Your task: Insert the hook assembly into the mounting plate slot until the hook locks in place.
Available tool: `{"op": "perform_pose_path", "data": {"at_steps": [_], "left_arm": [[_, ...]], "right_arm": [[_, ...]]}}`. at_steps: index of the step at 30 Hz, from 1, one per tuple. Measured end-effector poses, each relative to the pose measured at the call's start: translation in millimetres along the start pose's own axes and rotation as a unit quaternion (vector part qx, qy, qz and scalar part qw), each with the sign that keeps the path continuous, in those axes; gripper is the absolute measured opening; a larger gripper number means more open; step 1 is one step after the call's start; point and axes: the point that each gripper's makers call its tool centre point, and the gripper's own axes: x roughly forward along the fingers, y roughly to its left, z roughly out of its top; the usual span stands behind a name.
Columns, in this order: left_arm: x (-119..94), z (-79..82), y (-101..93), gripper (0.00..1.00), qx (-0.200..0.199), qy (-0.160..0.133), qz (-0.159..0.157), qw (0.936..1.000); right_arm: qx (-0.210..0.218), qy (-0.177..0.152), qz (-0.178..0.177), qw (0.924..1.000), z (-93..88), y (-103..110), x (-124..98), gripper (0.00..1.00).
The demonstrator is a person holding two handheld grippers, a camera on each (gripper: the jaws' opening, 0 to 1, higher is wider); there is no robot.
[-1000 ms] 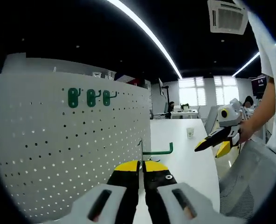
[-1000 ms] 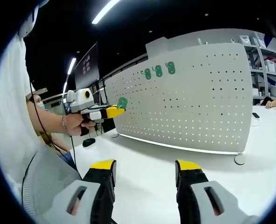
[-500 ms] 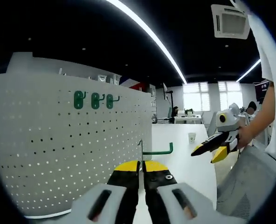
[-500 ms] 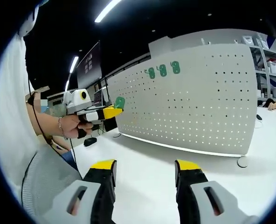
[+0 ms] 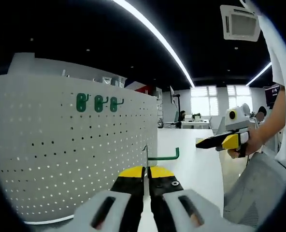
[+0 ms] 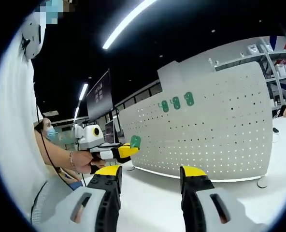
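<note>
A white pegboard mounting plate [image 5: 61,154] stands upright on the table, with three green hooks [image 5: 97,103] set in a row near its top. My left gripper [image 5: 147,170] is shut on a green hook assembly [image 5: 163,156], whose arm points right, just off the board's right edge. In the right gripper view the same board [image 6: 215,135] and its three hooks [image 6: 177,102] are ahead. There the left gripper [image 6: 126,150] holds the green hook [image 6: 135,141] near the board's left end. My right gripper [image 6: 150,173] is open and holds nothing; it also hangs level at the right [image 5: 208,143].
The white table [image 5: 196,169] runs on past the board. The board's round foot [image 6: 264,184] rests on the table [image 6: 152,193]. A person's forearm [image 6: 61,159] and white sleeve [image 6: 12,121] are at the left. Shelving [image 6: 278,58] stands behind the board.
The right gripper has risen and levelled out in the left gripper view, and its own view has tilted upward. The left gripper still holds the hook by the board's edge.
</note>
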Motion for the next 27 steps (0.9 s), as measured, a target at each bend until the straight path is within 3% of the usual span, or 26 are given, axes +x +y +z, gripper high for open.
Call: {"op": "perform_pose_path", "data": {"at_steps": [12,27], "left_arm": [[10.7,5.1,-5.3,0.02,-0.014,-0.01,0.007,0.9998],[22.8,5.6,-15.3,0.02,-0.017,-0.007,0.009,0.9998]], "right_arm": [[0.016,-0.011,0.015,0.9997,9.8,7.9,41.5,0.42],[0.049,-0.042,0.027,0.9976,20.3,13.3,68.7,0.33]]}}
